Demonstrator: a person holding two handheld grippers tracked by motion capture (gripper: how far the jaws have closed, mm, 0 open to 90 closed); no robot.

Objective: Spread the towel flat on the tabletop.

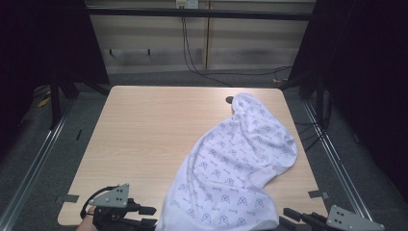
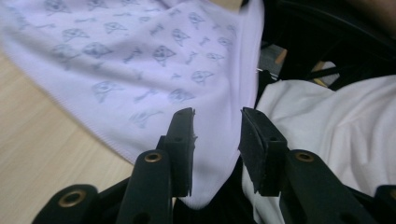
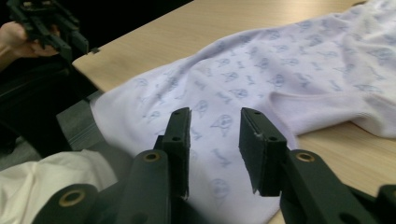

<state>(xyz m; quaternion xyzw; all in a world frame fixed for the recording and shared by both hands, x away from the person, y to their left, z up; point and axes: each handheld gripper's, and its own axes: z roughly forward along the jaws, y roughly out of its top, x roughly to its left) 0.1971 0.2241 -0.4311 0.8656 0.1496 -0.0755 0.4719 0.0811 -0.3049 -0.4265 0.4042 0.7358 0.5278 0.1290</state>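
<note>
Item: white cloth (image 1: pixel 235 163) with a small blue-grey print, spread slantwise over the right half of the table (image 1: pixel 144 139); its far tip lay close to a dark round mark (image 1: pixel 229 100) near the back edge, and its near end hung over the front edge toward me.

Surface: pale wood-grain tabletop, bare on its left half.

Left gripper (image 1: pixel 149 216): I held it low at the front edge, just beside the cloth's near left hem. In its own view the jaws stood apart, with a hanging corner of the cloth (image 2: pixel 205 154) lying in the gap; the pads (image 2: pixel 180 140) did not press on it, so nothing was held.

Right gripper (image 1: pixel 291 219): I held it at the front edge, just beside the cloth's near right hem. Its jaws stood equally apart over the printed cloth (image 3: pixel 219 126), the pads (image 3: pixel 254 149) clear of it; nothing gripped.

Also seen: the left gripper (image 3: pixel 44 25) far off in the right gripper view, in a hand; a white garment (image 2: pixel 336 130) on the person below the table edge.

Step in hand, as I judged it: both tongs free of the near hem, between grasps in laying out or folding the cloth.

Next move, as I judged it: a fresh hold on each near corner, both pads closing on fabric alone, then lifting evenly so the cloth would not slide off the front edge.
</note>
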